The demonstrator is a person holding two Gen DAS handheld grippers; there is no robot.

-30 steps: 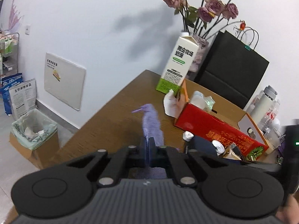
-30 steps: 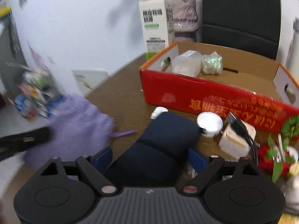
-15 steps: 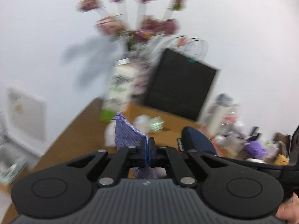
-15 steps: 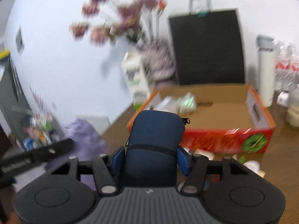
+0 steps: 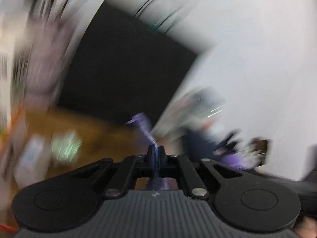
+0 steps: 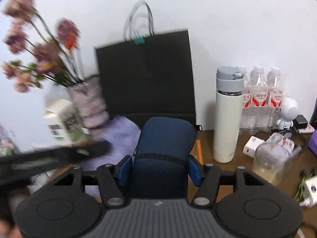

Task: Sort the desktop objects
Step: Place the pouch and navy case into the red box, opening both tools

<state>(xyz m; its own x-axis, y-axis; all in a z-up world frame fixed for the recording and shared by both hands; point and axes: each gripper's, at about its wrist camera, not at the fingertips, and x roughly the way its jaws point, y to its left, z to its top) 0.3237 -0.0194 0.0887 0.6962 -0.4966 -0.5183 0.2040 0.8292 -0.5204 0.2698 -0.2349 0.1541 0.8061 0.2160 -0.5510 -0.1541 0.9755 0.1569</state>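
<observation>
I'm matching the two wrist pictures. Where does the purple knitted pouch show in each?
Left wrist: purple knitted pouch at centre, pinched between the shut left gripper's fingers.
Right wrist: the pouch left of centre, blurred, beside the navy case.
Shared landmark: black paper bag.

The dark navy fabric zip pouch point(image 6: 164, 150) stands upright, rounded top up, a black elastic band across its middle and a small zipper pull poking out at its upper right edge. It sits off the table, clamped at both sides between blue pads. The lilac knitted cloth point(image 5: 147, 130) is pinched at a thin edge and sticks up in a narrow, blurred strip; from the right wrist it shows as a pale purple spread point(image 6: 120, 136) left of the pouch.
</observation>
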